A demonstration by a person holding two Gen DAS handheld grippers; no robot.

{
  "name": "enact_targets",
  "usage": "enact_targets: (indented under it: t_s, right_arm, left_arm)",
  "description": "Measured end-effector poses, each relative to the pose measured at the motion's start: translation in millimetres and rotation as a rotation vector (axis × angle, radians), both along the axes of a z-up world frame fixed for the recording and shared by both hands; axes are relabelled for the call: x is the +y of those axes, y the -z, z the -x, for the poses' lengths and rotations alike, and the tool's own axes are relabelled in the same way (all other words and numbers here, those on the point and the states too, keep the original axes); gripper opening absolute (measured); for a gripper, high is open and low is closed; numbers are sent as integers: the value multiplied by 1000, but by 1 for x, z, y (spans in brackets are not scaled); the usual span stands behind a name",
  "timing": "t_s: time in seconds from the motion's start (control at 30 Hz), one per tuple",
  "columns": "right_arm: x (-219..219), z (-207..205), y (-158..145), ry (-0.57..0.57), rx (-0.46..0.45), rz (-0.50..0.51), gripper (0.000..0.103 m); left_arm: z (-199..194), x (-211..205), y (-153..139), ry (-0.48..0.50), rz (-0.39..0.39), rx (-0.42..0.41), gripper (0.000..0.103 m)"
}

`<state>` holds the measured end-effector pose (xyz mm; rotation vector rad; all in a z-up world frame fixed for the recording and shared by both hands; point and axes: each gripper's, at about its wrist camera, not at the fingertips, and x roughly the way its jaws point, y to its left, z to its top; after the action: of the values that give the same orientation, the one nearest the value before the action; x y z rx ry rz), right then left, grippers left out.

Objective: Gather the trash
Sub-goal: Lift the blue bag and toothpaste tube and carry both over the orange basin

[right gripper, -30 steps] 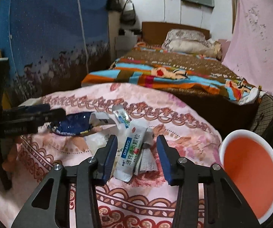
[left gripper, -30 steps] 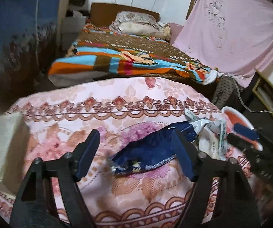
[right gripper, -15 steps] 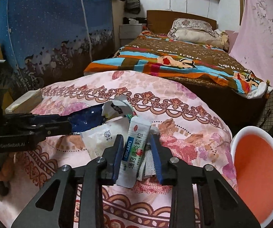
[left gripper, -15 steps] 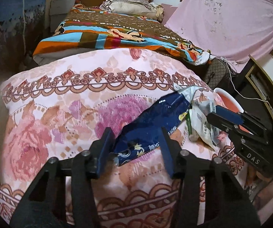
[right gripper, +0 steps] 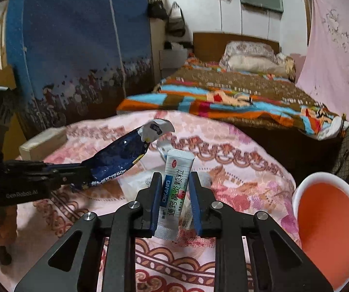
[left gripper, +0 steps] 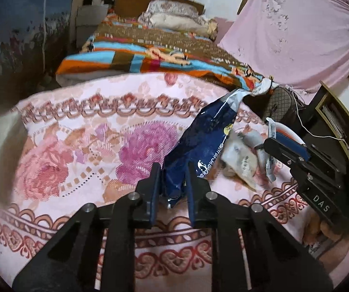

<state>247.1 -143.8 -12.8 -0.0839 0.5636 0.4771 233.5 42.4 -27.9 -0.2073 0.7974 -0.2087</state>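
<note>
Your left gripper (left gripper: pixel 172 182) is clamped on the lower end of a dark blue snack wrapper (left gripper: pixel 206 141), which rises off the pink floral bedspread (left gripper: pixel 82 146). Your right gripper (right gripper: pixel 175 194) is closing on a white medicine sachet (right gripper: pixel 175 182) standing upright between its pads, which already press its sides.

To do this step well, let the right gripper finish its squeeze before you lift, then raise both pieces clear and carry them toward the orange basin (right gripper: pixel 330 231) at the bed's right edge, likely the trash container.

More crumpled white wrappers (left gripper: pixel 240 158) lie just beside the sachet, under your right gripper; lift straight up so you don't drag them. The two grippers sit near each other, so keep them apart.
</note>
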Motion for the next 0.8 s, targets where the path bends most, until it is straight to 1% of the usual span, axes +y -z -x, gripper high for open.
enact_targets:
  t_s: [0.1, 0.2, 0.3, 0.43, 0.63, 0.8]
  right_arm:
    - [-3, 11, -6, -9, -64, -25, 20]
    - [-4, 26, -14, -21, -145, -41, 20]
    - [-4, 42, -20, -31, -234, -52, 20]
    - [-7, 58, -25, -21, -326, -62, 20]
    - [-14, 74, -29, 8, -424, -82, 20]
    - [-27, 85, -42, 47, -480, -118, 20]
  left_arm:
    - [9, -2, -8, -25, 9, -45, 19]
    - [21, -6, -15, -48, -8, -101, 18]
    - [31, -7, -22, -63, 14, -144, 17]
    - [44, -6, -33, -102, 41, -213, 17]
    - [60, -12, -55, -141, 57, -309, 17]
    - [70, -26, -73, -130, 40, -385, 17]
